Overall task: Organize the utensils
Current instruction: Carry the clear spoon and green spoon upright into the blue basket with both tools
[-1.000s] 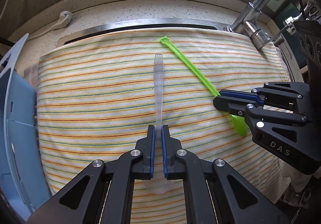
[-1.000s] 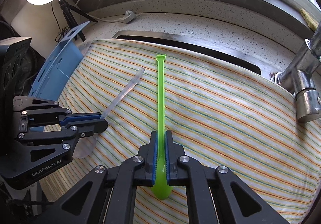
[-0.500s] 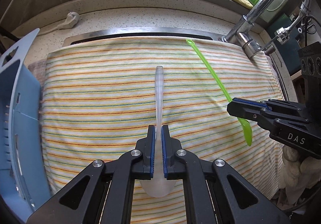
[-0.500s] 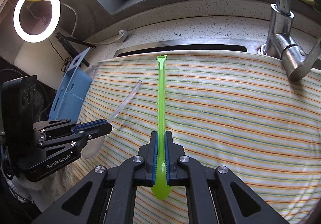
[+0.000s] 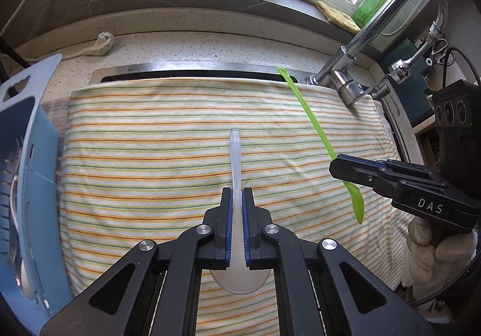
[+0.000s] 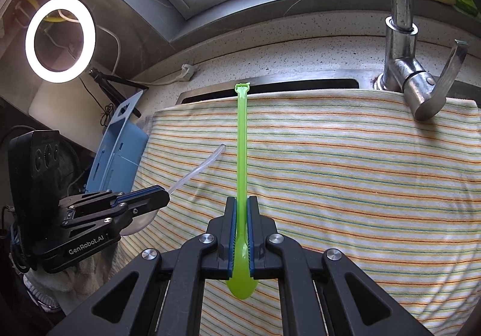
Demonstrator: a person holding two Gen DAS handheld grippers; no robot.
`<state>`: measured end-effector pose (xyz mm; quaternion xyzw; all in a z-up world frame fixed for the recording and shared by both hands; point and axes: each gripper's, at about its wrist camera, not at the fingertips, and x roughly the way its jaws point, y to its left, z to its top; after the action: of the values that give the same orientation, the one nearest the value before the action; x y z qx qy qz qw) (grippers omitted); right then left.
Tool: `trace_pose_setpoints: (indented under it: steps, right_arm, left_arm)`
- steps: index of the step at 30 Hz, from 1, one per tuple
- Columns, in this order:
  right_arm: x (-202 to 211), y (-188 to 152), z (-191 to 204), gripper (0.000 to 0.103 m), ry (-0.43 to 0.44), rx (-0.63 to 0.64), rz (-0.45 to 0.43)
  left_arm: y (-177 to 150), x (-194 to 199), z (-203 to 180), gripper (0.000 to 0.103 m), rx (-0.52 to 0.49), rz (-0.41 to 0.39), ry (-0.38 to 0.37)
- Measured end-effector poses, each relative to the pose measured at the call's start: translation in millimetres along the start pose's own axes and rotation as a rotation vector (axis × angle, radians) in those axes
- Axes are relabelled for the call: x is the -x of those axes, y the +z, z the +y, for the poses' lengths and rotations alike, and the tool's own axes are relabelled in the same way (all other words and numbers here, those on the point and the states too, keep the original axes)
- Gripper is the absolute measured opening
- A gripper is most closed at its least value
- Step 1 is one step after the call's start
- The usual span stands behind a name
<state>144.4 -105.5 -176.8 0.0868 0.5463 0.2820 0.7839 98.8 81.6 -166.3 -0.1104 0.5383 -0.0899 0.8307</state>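
My left hand-held gripper is clamped on the clear spoon, handle pointing forward. My right hand-held gripper is clamped on the green spoon likewise. Both are held over the striped towel; blue rack at left.

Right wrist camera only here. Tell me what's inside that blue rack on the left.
Observer: Metal cutlery sits in the blue rack.
Operator: Confirm the left grip.
Observer: The left gripper is shut on the clear spoon at its neck, bowl sticking out behind.
Operator: Describe the hand under my gripper.
Observer: A white knitted glove holds the right gripper, which clamps the green spoon.
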Motion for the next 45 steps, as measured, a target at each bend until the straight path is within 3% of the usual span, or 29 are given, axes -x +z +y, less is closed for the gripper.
trace_pose_setpoints:
  steps: [8,20,31,38,45]
  right_arm:
    - [-5.3,-0.9,-5.2,0.006,-0.011,-0.011,0.014]
    - [6.1,-6.5,-17.3,0.006,-0.013,-0.025,0.002]
    - [11.3,0.9,-7.5,0.006,0.007,-0.026,-0.023]
    - [3.3,13.4,35.1,0.006,0.049,0.01,-0.041]
    - [-14.5,22.7,95.2,0.006,0.111,0.061,-0.034]
  left_arm:
    - [-7.8,-40.9,-6.5,0.004,-0.056,0.1,0.066]
    - [6.4,-58.3,-25.5,0.004,-0.113,0.108,0.105]
    - [-0.2,-12.7,-17.5,0.004,-0.05,0.005,0.048]
    - [-7.7,36.2,7.2,0.005,-0.025,-0.081,0.049]
    - [-18.2,88.5,63.2,0.004,0.052,-0.164,0.08]
